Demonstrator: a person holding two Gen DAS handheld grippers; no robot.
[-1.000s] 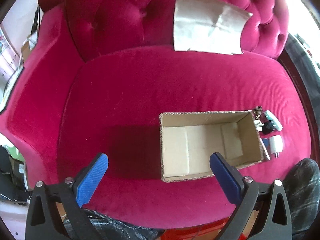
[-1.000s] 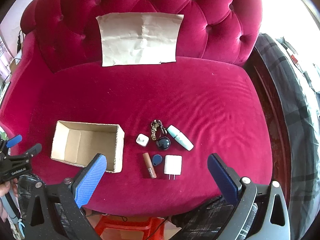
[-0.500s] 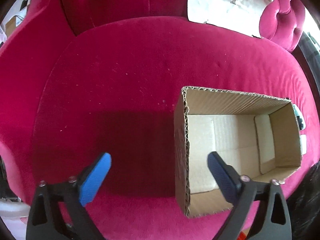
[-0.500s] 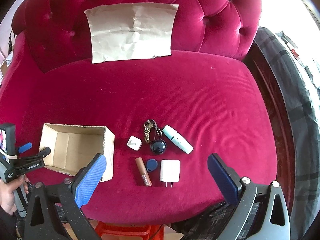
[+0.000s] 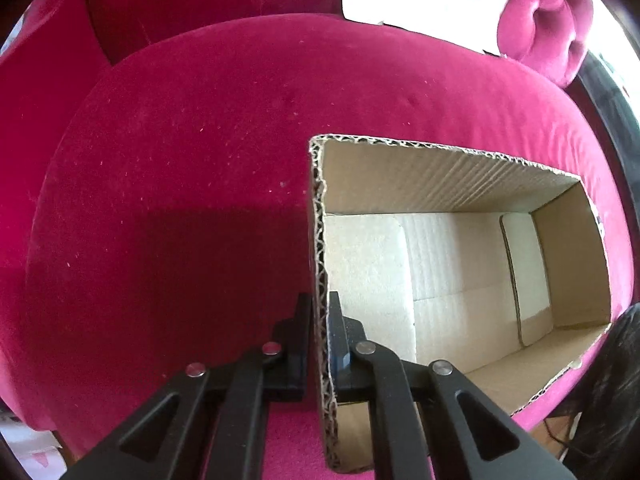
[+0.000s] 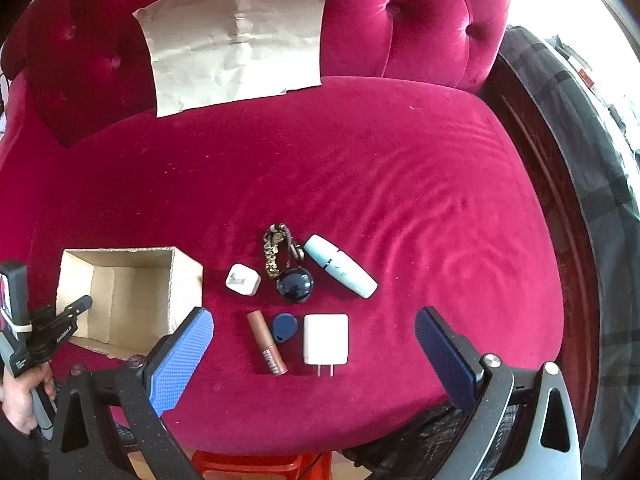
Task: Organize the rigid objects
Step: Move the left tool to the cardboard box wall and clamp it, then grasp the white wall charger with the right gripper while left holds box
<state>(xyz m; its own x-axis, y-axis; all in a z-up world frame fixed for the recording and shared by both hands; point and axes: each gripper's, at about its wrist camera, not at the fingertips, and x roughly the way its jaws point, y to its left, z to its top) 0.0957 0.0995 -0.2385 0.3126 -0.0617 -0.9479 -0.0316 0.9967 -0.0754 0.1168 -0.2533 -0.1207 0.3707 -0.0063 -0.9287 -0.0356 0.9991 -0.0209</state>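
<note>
**Left gripper pinches the box wall, right gripper hangs spread above the small things**

A crimson velvet sofa (image 6: 360, 168) fills both views, its tufted back carrying a creased sheet of brown paper (image 6: 236, 40) that leans against it. On the seat cushion, toward the left side in the right wrist view, stands an open cardboard box (image 6: 132, 288) with nothing visible inside it. The left gripper (image 5: 320, 320) is pressed together on the near short wall of that box (image 5: 440, 280), one finger outside the corrugated edge and one inside. In the right wrist view a hand (image 6: 20, 400) holds this tool at the box's left end.

The right gripper (image 6: 314, 344) is spread wide, blue pads apart, holding nothing, and hangs over the front of the cushion above a cluster of small things lying just right of the box. Largest of these is a pale blue capsule-shaped case (image 6: 340, 266), lying at a slant. Next comes a white wall charger (image 6: 325, 339), prongs pointing toward the camera, then a round dark ball (image 6: 296, 286) touching a beaded keychain (image 6: 278, 250). A copper lip gloss tube (image 6: 266, 342) lies beside a blue oval tag (image 6: 285, 328), and a small white cube plug (image 6: 243, 279) sits nearest the box
</note>
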